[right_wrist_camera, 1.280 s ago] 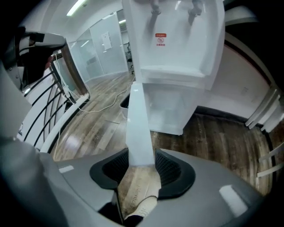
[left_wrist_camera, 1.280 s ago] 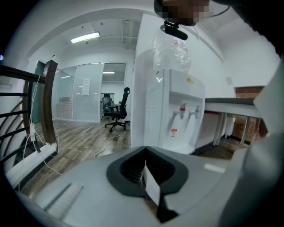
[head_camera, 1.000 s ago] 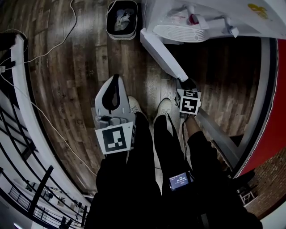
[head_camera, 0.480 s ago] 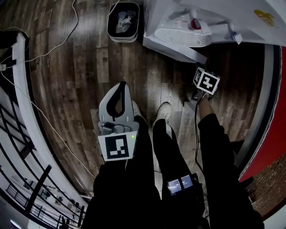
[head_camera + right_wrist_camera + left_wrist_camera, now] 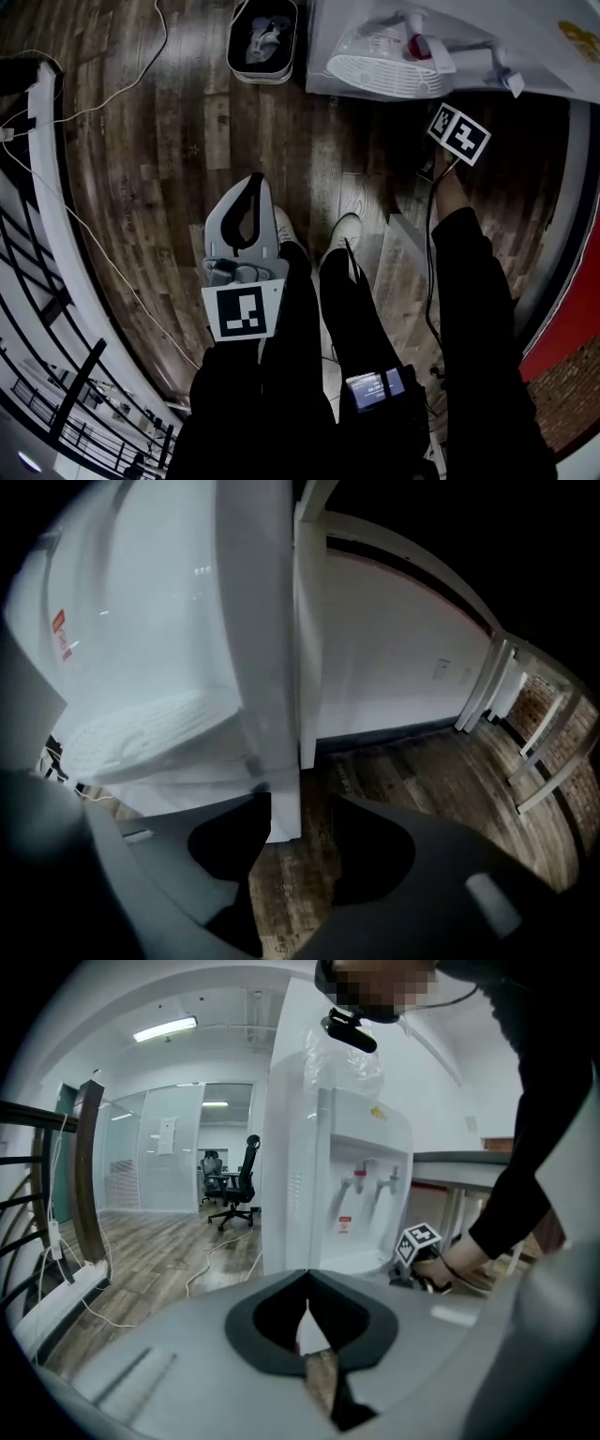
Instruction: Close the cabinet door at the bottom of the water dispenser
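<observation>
A dark bin point(image 5: 262, 38) stands on the wooden floor point(image 5: 159, 141) just left of the water dispenser point(image 5: 375, 23), and there is crumpled pale rubbish point(image 5: 265, 36) in it. The dispenser's white drip tray point(image 5: 384, 71) sticks out under the taps; I cannot tell whether it holds anything.

The right gripper point(image 5: 300, 850) is held low at the dispenser's foot with its jaws apart and nothing gripped. The bottom corner of a white upright panel point(image 5: 267, 761) of the dispenser stands in the gap, close to the left-hand jaw. Whether it touches that jaw I cannot tell. From the head view, the cabinet door point(image 5: 370, 92) seems to lie flat against the dispenser's front, with no leaf swung out over the floor, and the right gripper's marker cube point(image 5: 459, 132) sits just off that front face.

The left gripper point(image 5: 307, 1316) hangs well back from the dispenser, in front of the person's legs point(image 5: 309, 356). Its jaws are together with only a thin slit between them, and they hold nothing.
</observation>
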{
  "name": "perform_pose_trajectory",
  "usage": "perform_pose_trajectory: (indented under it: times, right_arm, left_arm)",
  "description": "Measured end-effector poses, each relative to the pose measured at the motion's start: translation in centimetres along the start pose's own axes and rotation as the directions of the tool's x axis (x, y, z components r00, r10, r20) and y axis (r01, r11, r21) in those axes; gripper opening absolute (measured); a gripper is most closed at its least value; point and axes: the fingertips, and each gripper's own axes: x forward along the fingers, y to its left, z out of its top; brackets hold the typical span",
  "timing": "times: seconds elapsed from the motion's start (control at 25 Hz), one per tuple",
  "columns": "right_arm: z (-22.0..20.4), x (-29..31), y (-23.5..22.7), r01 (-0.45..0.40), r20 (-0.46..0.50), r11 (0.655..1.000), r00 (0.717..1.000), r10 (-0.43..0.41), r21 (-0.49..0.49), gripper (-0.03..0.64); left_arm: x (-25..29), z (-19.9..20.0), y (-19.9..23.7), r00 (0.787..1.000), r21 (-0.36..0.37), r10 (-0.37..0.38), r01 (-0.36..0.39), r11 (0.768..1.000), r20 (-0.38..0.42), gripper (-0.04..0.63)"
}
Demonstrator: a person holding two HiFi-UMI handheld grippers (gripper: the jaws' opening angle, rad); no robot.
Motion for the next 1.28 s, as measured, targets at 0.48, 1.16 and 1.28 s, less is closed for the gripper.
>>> perform_pose_trajectory:
  times: [0.48,1.16,1.28]
  right_arm:
    - [-0.8,-0.2,-1.6,-0.008,0.048,0.997,0.999,0.012,-0.074,0.079]
    - [-0.2,-16.3,4.4,-0.37,0.298,0.929,0.888,0.351,0.007,-0.002]
    - [3.0,-24.2,5.4,-0.391,0.377,0.918,0.842,0.386,-0.067,-0.002]
  left_arm:
    - [1.6,0.9,-2.8,1.0,0.013,-0.008,0.008,1.0,0.024,0.006]
    - [1.1,9.0,-4.7,0.993,0.017,-0.01,0.008,1.0,0.119,0.006]
    - [-0.6,14.3,-4.9,0.984,0.01,-0.016,0.015,1.0,0.177,0.006]
